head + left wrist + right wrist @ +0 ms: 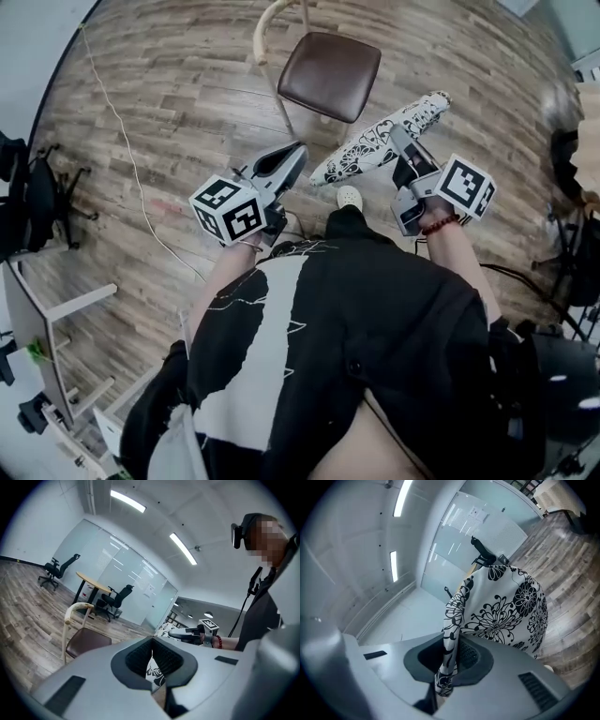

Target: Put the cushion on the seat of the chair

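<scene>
Black-and-white cushion [506,606] clamped between the right gripper's [453,637] fingers [469,655].

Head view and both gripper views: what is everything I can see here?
cushion: one, white with black flowers, held up before the person
chair: one, brown seat, pale frame, on the floor
office chairs: at least two, black, by the glass wall
table: one, yellowish top, beside the office chairs
cable: one, white, across the floor
shoe: one, white, below the cushion
right claw: one, grey, shut on the cushion's edge
left claw: one, grey, shut, near the cushion's end
</scene>
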A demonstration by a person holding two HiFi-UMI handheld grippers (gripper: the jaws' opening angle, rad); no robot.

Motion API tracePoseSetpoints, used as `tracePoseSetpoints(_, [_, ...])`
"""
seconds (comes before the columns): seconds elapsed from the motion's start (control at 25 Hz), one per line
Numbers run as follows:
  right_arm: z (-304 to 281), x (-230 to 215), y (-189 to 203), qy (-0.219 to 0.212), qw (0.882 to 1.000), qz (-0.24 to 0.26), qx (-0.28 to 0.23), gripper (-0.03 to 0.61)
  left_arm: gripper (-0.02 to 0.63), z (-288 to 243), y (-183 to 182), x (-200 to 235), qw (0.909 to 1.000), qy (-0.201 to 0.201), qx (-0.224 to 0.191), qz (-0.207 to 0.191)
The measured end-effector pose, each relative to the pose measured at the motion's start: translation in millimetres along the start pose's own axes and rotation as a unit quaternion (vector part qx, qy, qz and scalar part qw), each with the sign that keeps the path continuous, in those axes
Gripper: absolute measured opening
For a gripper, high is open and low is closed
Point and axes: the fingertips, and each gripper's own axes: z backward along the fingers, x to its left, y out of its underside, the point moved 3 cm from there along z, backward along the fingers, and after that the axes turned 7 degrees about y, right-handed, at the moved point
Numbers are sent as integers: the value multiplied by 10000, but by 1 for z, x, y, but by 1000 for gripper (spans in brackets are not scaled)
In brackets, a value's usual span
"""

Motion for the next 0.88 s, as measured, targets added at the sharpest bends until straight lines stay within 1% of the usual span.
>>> tracePoseSetpoints(0.12, [-30,-3,-25,-112,9997,147,172,32,15,-19,-15,22,9993,-361,-105,-8])
tracePoseSetpoints(0.24, [-72,-5,-59,-211,9988,229,382,32,15,-42,-41,52,9971,-687,-322,-46])
tracePoseSetpoints(0.32, [-104,-6,-80,-221,9976,287,596,32,15,-58,-56,77,9954,-871,-403,5])
tracePoseSetpoints(0.36, [-117,-5,-87,-294,9967,322,686,32,14,-66,-60,86,9947,-940,-411,48])
tracePoseSetpoints(0.44, [-127,-1,-93,-516,9946,378,815,32,15,-76,-60,91,9937,-1036,-404,103])
tracePoseSetpoints(0.52, [-124,-3,-92,-632,9930,397,918,32,15,-82,-54,83,9931,-1101,-382,81])
tracePoseSetpoints(0.72, [-142,-6,-100,-774,9883,520,1207,32,14,-98,-58,89,9906,-1291,-451,39])
tracePoseSetpoints(0.88, [-151,-11,-100,-868,9853,670,1314,32,15,-102,-55,93,9885,-1408,-553,-39])
